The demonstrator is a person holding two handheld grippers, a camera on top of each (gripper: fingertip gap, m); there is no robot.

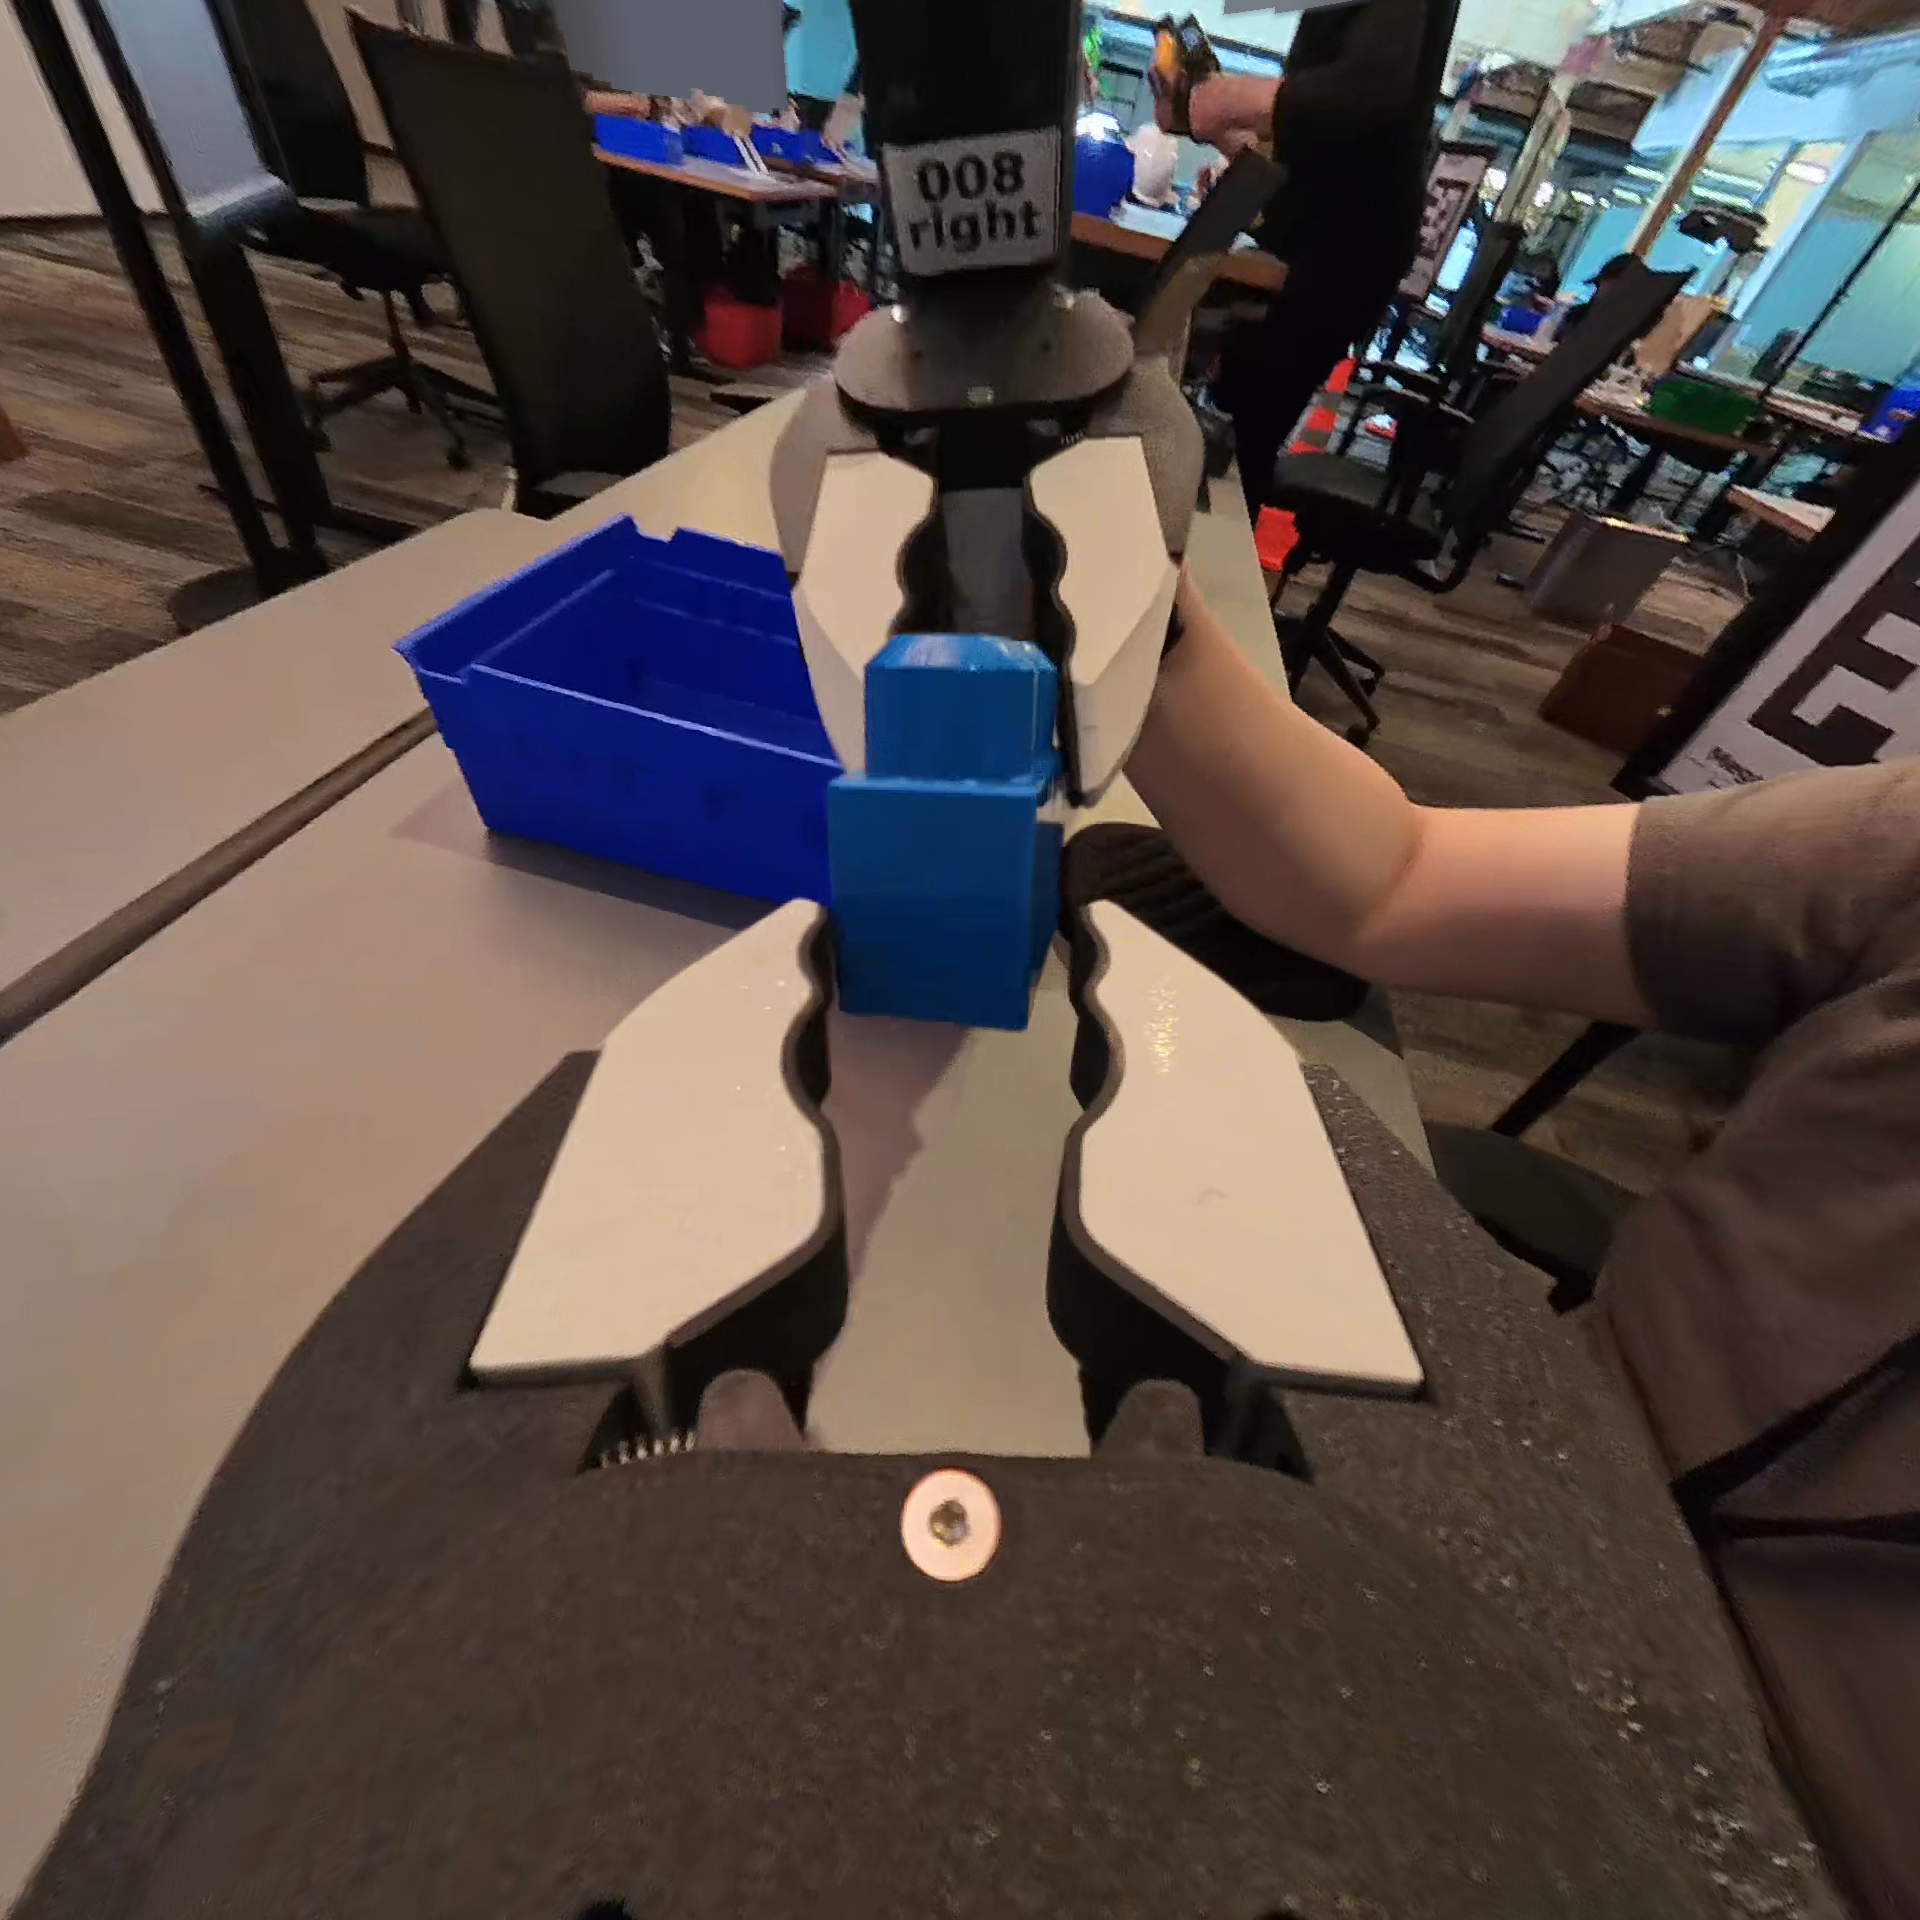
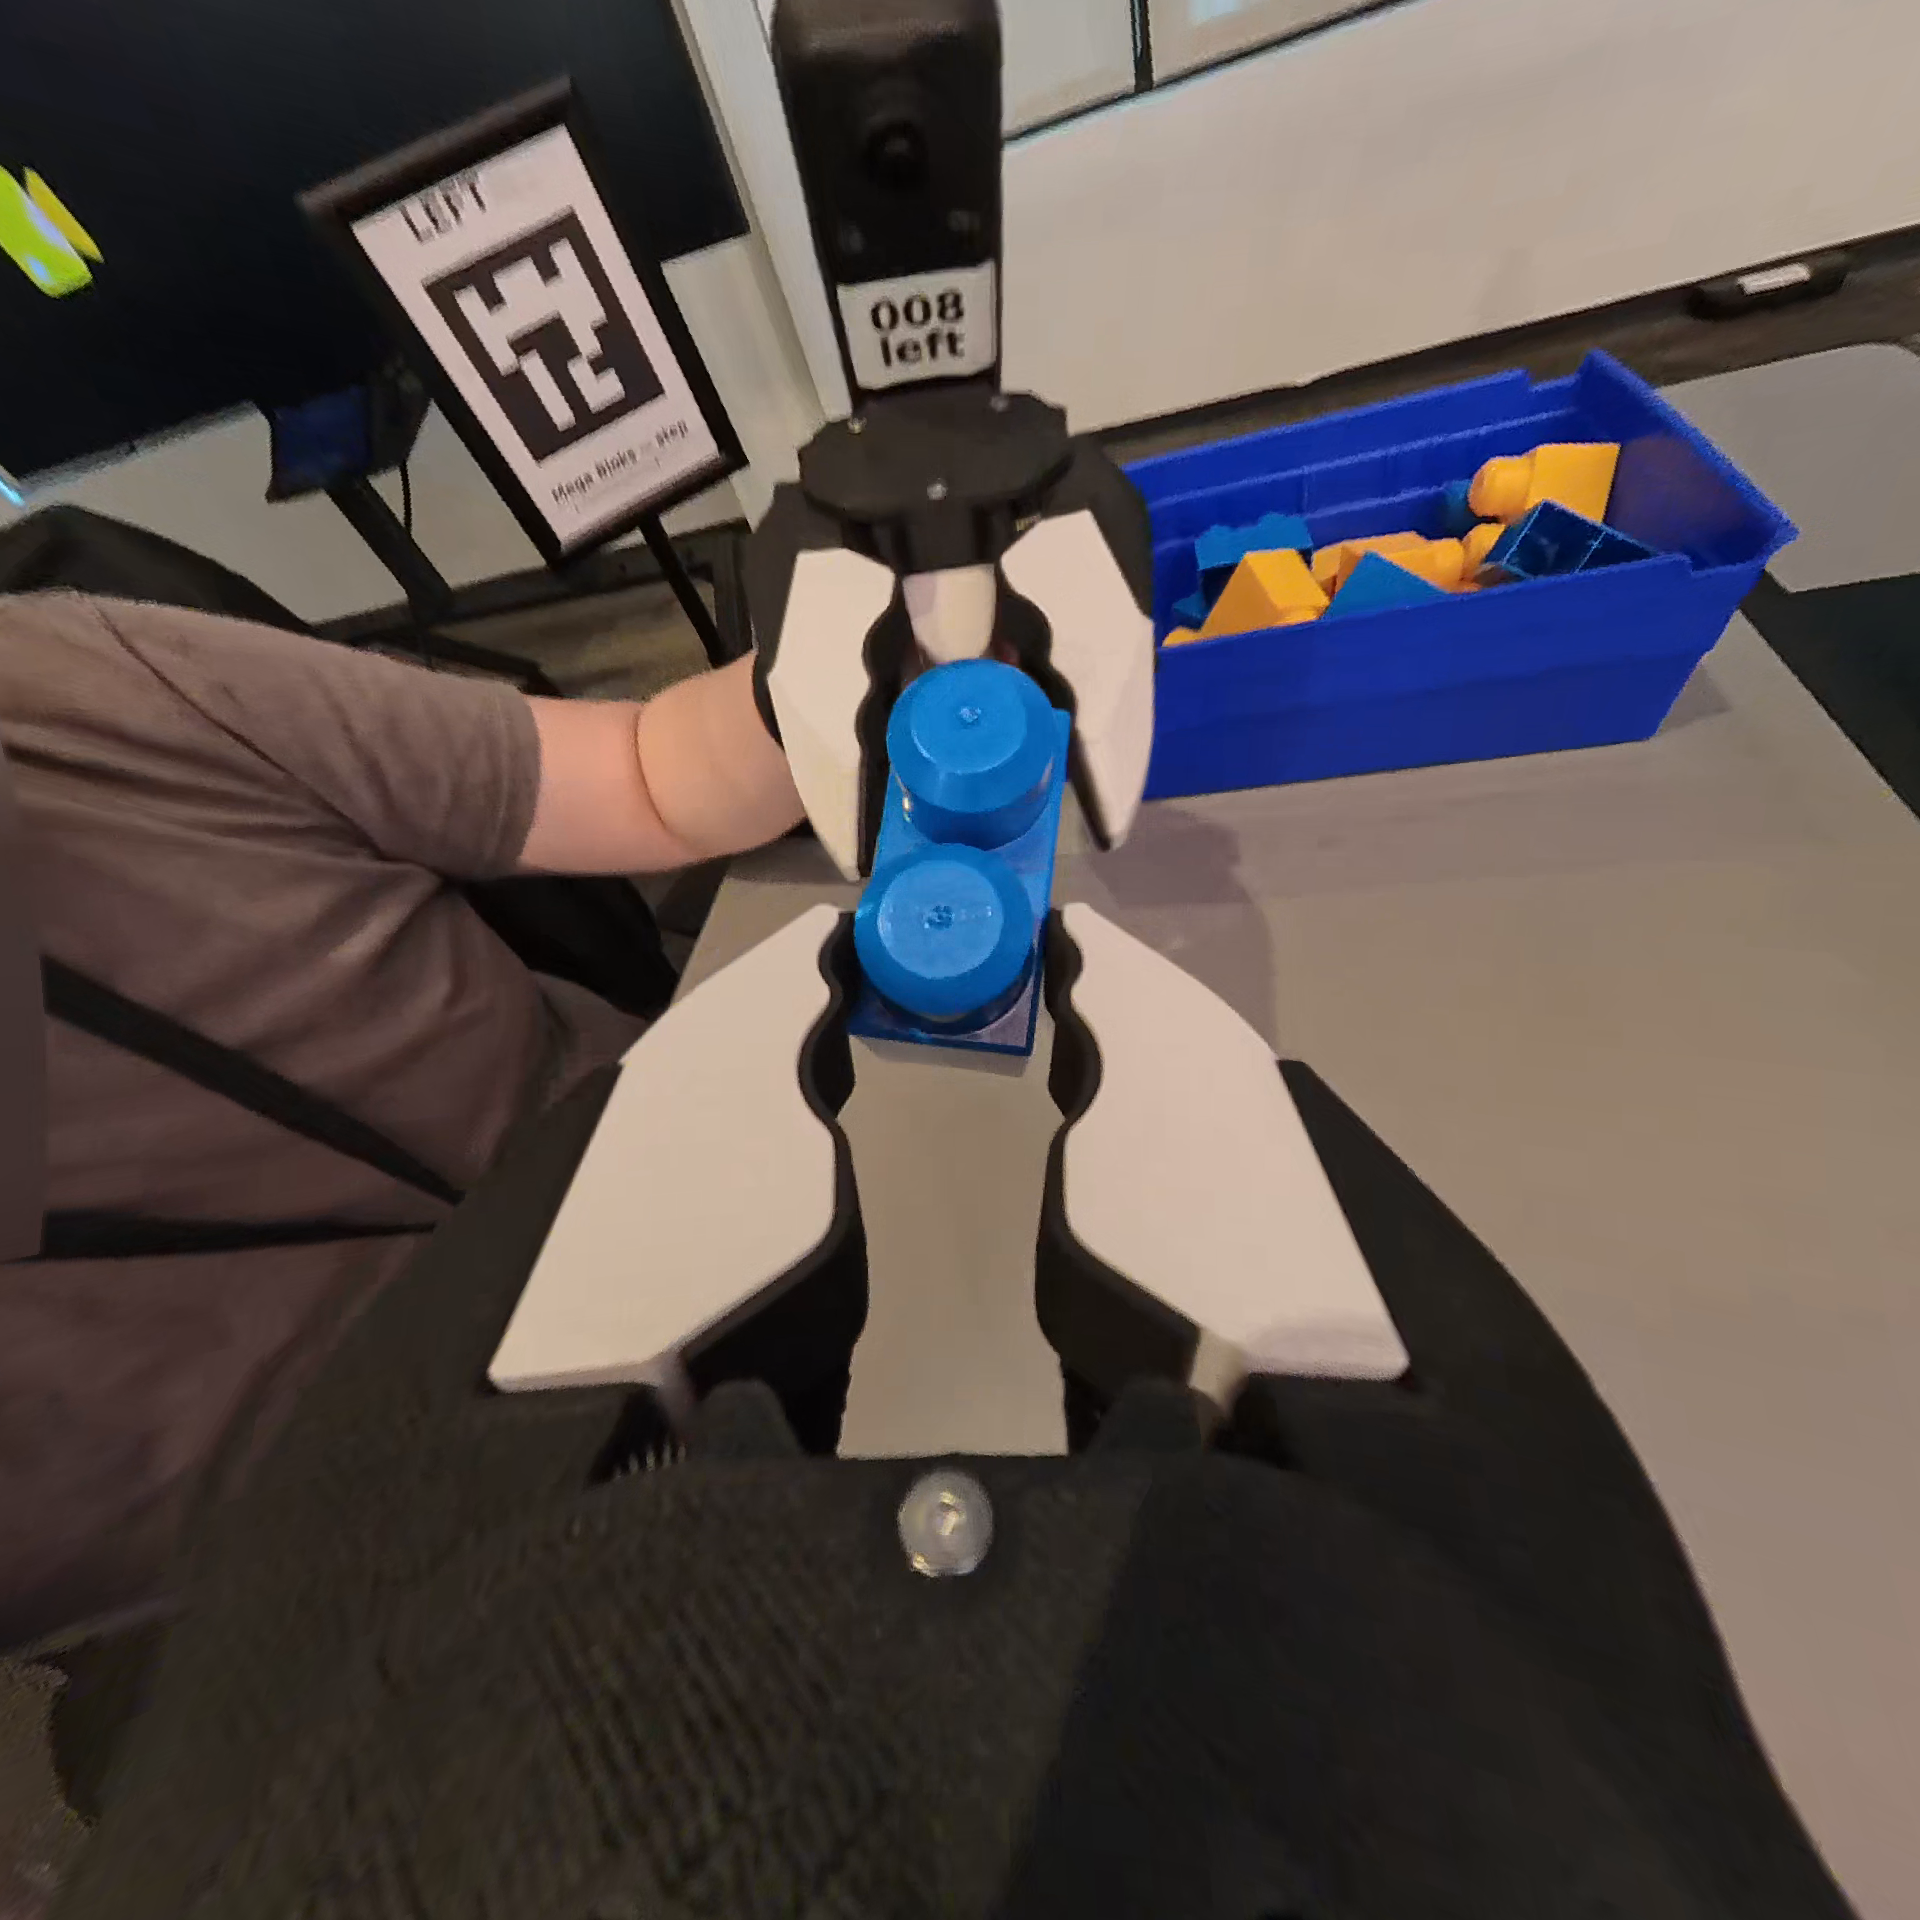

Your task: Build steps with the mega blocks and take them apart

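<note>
My left claw [image 1: 940,935] pinches the lower end of a blue block [image 1: 940,883]; my right claw [image 2: 940,935] grips the same block [image 2: 951,883] at its other end, above the grey counter [image 2: 1455,1039]. Each claw carries a white label. At two o'clock from my right claw, a blue bin [image 2: 1455,675] holds yellow and blue blocks [image 2: 1351,582]. At eleven o'clock stands a framed sign [image 2: 530,343]; its base is hidden.
</note>
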